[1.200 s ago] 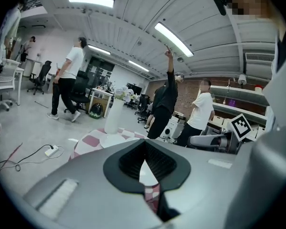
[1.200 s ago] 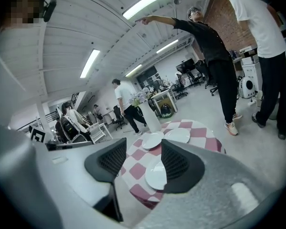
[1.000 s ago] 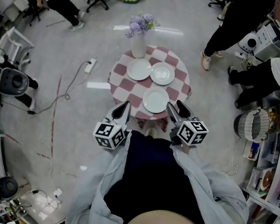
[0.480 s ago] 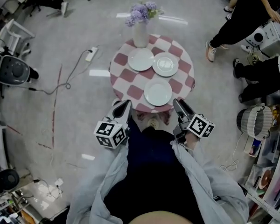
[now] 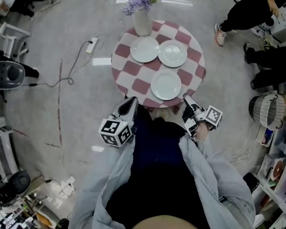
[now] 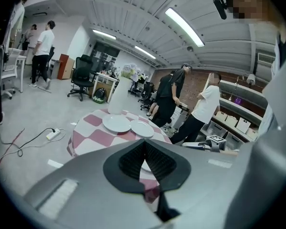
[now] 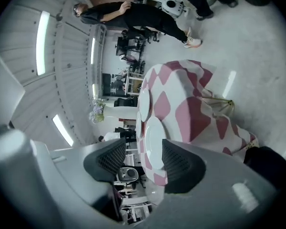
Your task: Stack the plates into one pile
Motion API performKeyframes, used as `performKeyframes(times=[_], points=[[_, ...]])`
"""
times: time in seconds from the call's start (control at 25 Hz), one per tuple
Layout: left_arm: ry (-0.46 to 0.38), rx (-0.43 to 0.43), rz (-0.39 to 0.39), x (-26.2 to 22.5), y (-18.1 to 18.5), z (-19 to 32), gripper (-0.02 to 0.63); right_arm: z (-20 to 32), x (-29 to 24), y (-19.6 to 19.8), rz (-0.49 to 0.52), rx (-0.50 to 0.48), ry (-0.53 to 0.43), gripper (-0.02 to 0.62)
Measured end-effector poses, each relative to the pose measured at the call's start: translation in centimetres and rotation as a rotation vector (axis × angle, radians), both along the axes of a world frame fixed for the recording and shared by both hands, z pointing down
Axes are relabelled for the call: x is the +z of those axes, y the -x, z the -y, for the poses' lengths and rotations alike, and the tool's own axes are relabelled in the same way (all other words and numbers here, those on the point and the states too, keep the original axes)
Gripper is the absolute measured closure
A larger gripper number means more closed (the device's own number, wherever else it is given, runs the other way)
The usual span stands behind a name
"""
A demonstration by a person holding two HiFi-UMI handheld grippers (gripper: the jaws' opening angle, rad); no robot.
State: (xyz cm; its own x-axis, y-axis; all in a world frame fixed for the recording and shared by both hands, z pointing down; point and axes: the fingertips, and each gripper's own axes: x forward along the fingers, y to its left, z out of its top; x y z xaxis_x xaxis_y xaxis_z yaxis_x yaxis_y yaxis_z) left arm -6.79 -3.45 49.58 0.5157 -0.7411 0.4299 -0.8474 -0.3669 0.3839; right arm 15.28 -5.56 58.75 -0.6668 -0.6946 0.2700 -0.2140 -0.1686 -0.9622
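Three white plates lie apart on the round table [image 5: 133, 85] with its pink-and-white checked cloth: one at the back left [image 5: 144, 49], one at the back right [image 5: 172, 53], one nearest me [image 5: 166, 85]. My left gripper [image 5: 129, 105] hovers off the table's near left edge, its pads meeting at the tips, empty. My right gripper [image 5: 187, 102] hangs by the near right edge, rolled onto its side, jaws apart with nothing between them. The right gripper view shows the near plate [image 7: 152, 137] just beyond the open right gripper [image 7: 144, 145]. Past the left gripper [image 6: 144, 144], two far plates [image 6: 117, 123] show.
A white vase of purple flowers [image 5: 143, 20] stands at the table's far edge. A power strip and cable [image 5: 90, 45] lie on the floor at the left. People [image 5: 255, 8] stand at the upper right, with a round grey appliance [image 5: 264, 113] and shelves at the right.
Both grippers have sunk toward the table's near edge. The right gripper has rolled onto its side, its marker cube now to the right. The plates have not moved on the table.
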Motion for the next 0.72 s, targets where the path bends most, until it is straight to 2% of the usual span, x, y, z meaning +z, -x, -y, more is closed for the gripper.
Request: performKeyframes(times=[0.12, 0.4, 0.72], points=[[0.023, 0.050, 0.003, 0.9, -0.8, 0.5, 0.592, 0.0, 1.3, -0.1, 0.017, 0.013, 0.033, 0.355], [0.058, 0.115, 0.010, 1.5, 0.2, 3.3, 0.592, 0.8, 3.0, 0.2, -0.056, 0.009, 0.078, 0.345], [0.062, 0.141, 0.046, 2.0, 2.5, 6.9, 0.592, 2.2, 3.0, 2.3, -0.060, -0.088, 0.081, 0.344]])
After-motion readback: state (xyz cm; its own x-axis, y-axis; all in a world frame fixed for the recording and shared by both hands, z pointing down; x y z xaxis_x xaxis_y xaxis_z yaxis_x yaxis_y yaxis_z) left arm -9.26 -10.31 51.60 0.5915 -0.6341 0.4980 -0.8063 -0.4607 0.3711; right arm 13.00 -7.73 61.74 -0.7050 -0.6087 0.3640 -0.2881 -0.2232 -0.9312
